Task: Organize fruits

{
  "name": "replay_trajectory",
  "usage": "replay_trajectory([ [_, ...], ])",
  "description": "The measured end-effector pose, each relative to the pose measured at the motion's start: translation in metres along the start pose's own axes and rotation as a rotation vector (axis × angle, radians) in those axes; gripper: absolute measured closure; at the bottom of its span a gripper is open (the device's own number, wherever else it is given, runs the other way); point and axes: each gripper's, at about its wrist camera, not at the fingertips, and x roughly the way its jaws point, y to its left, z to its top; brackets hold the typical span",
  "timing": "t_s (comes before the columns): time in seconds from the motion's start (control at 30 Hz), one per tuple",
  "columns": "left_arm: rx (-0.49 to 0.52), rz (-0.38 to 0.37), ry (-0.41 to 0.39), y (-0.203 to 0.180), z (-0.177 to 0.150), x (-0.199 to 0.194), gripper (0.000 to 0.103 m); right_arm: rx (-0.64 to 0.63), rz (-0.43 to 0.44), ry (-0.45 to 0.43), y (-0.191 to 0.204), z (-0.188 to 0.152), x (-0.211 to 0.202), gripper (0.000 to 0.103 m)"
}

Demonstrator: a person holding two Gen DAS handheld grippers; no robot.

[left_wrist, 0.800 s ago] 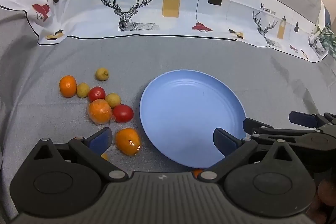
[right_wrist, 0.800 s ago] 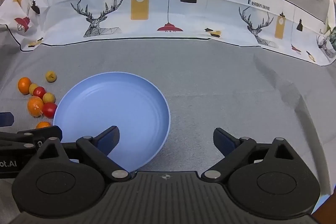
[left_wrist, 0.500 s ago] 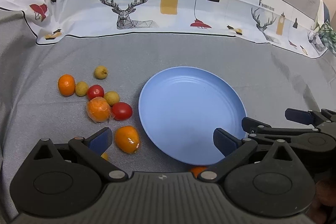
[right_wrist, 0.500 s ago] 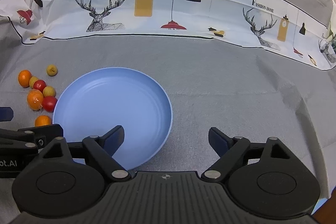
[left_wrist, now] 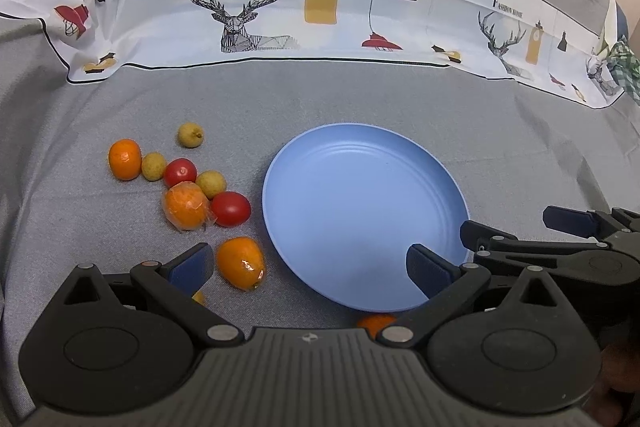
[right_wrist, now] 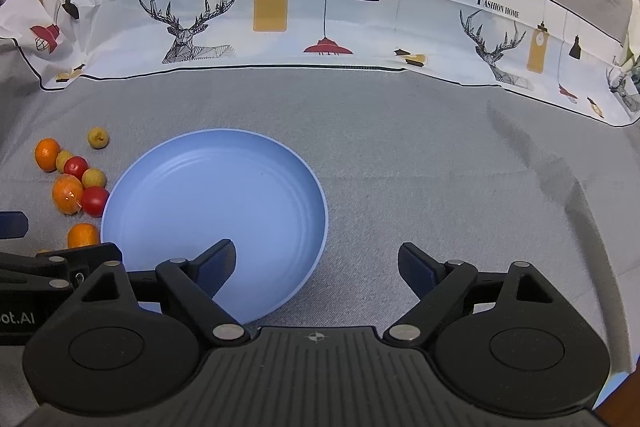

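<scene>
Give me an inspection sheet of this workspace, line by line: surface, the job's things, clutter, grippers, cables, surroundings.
Surface: grey cloth, lightly creased.
Job's things: blue plate holds no fruit. To its left lie oranges, two red tomatoes and three small yellow fruits; one wrapped orange lies near the plate's rim, and another orange peeks out at the near edge.
Clutter: nothing seen.
Grippers: left gripper and right gripper both with jaws open, holding nothing.
Cables: nothing seen.
Surroundings: printed backdrop with deer and lamps, reading FASHION HOME.
</scene>
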Motion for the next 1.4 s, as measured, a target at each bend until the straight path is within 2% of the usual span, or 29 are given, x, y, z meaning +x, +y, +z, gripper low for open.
replay_trajectory([
  [0.33, 0.009, 0.010, 0.008, -0.0001, 0.0003, 0.0003, 0.001, -0.017, -0.024, -0.001, -0.0001, -0.0004, 0.0007, 0.013],
  [1.4, 0.014, 0.001, -0.005, -0.0009, 0.0014, -0.0030, 0.001, 0.018, 0.011, 0.013, -0.0016, 0.0017, -0.0020, 0.013],
])
